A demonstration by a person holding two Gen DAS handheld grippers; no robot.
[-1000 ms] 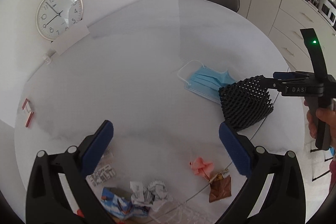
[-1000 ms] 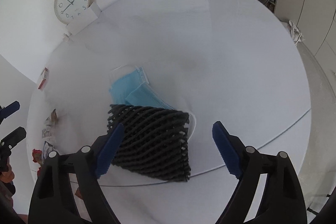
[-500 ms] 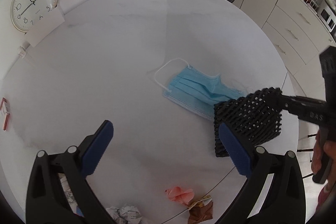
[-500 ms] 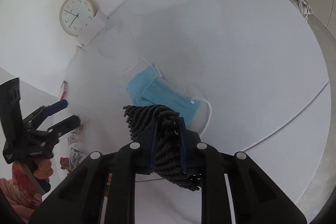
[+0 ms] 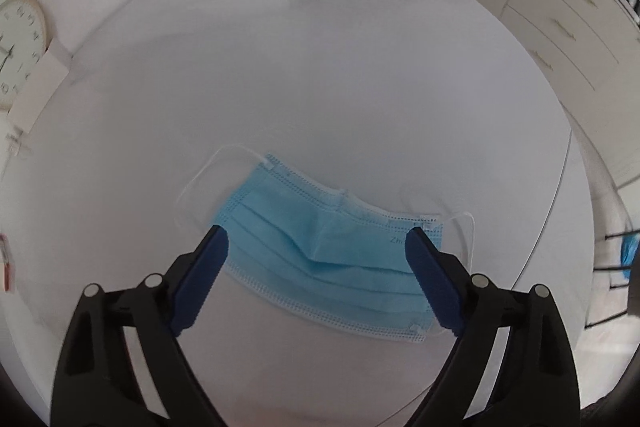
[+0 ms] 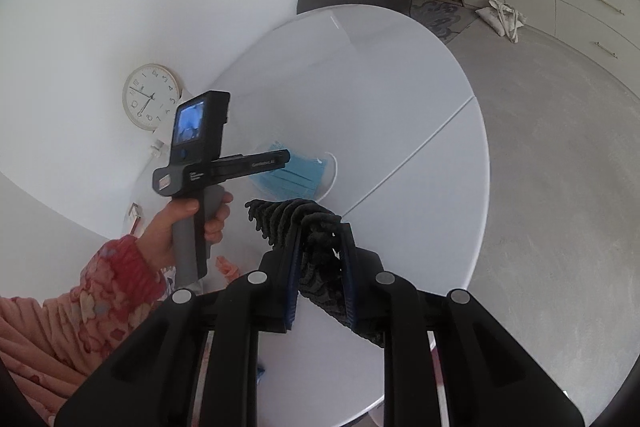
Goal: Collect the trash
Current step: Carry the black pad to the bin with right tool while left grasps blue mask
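My left tongs (image 5: 316,255) wide, just been narrowing, straddling blue mask (image 5: 320,259) flat on desk (image 5: 320,67), pads not pressing. Lower tips to surface, pinch pleated middle. My right tongs (image 6: 320,267) clamped on black mesh (image 6: 316,227), lifted clear.

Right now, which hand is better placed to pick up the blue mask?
Left. The left gripper hangs over the mask, fingers apart on either side, just been closing. The right gripper is shut on the black mesh.
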